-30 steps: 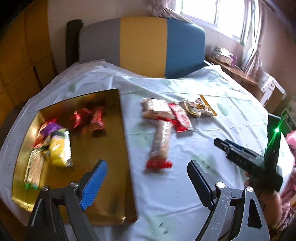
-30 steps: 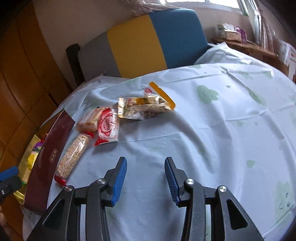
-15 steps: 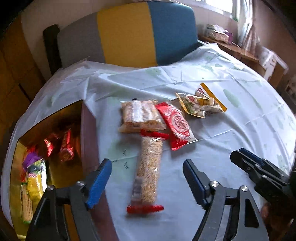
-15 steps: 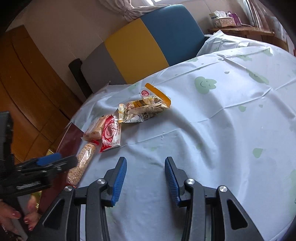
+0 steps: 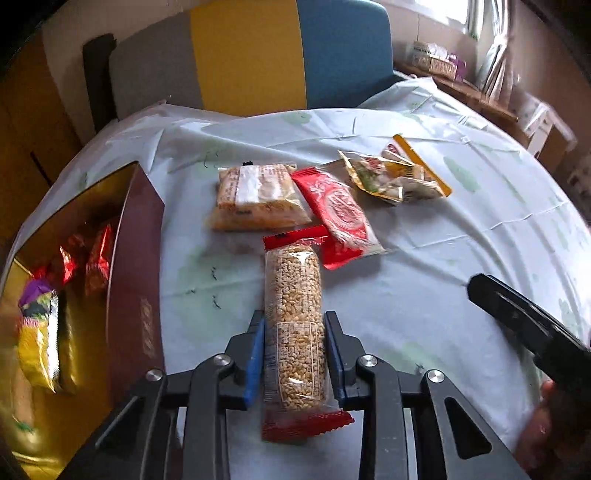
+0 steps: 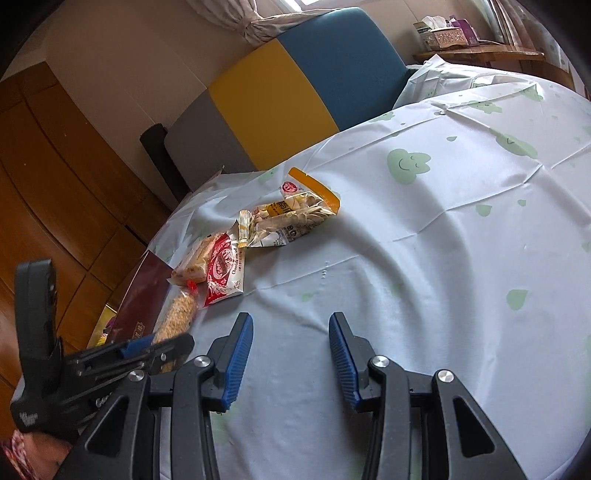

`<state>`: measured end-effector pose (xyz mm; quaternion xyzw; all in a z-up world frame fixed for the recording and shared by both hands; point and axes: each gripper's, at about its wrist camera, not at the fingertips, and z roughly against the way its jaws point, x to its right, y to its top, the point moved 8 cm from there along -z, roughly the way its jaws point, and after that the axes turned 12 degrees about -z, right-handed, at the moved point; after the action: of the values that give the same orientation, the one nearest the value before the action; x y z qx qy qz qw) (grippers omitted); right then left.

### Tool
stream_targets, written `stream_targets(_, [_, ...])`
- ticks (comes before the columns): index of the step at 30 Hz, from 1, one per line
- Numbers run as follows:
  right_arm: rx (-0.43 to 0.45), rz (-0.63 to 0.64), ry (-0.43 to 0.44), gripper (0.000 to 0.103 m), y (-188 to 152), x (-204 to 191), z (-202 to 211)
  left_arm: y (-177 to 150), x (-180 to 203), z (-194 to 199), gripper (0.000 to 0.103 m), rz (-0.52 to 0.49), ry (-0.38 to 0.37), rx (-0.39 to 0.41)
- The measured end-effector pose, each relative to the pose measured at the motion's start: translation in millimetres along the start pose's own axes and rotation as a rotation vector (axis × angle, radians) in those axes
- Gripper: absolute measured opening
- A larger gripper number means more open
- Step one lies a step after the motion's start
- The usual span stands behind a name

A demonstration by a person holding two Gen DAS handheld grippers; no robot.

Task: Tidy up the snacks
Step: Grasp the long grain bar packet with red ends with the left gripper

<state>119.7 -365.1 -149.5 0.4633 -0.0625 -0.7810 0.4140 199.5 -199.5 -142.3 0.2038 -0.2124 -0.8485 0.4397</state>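
Note:
My left gripper (image 5: 294,325) is shut on a long puffed-grain bar (image 5: 294,317) with red ends that lies on the tablecloth; the bar also shows in the right wrist view (image 6: 177,317). Beyond it lie an orange cracker pack (image 5: 255,197), a red-and-white packet (image 5: 340,214) and a clear nut bag (image 5: 395,177). A gold box (image 5: 70,206) with a maroon wall holds several snacks at left. My right gripper (image 6: 291,332) is open and empty above the bare cloth; it shows at the right of the left wrist view (image 5: 524,325).
The round table (image 6: 443,240) has a pale cloth with green prints. A grey, yellow and blue chair (image 5: 243,62) stands behind it. Wooden cabinets (image 6: 55,177) are at left and a shelf with a tissue box (image 6: 447,35) at back right.
My left gripper moved right from over the gold box to the grain bar and closed on it. The right gripper stayed open and turned slightly left.

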Motion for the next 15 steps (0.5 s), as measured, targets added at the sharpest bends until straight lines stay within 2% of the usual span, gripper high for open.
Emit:
stream_targets(5, [-0.004,0.003,-0.007,0.044,0,0,0,-9,3,3,0.031,0.01,0.029,0.106])
stream_targets(10, [-0.022,0.027,-0.056,0.044,0,-5,-1,-10,2,5,0.031,0.023,0.021,0.13])
stream_targets(13, [-0.048,0.149,-0.16,0.045,4,-17,-3,-11,3,4,0.031,0.02,0.028,0.141])
stream_targets(15, [-0.04,0.228,-0.181,0.046,14,-29,-2,-11,3,4,0.031,0.018,0.033,0.145])
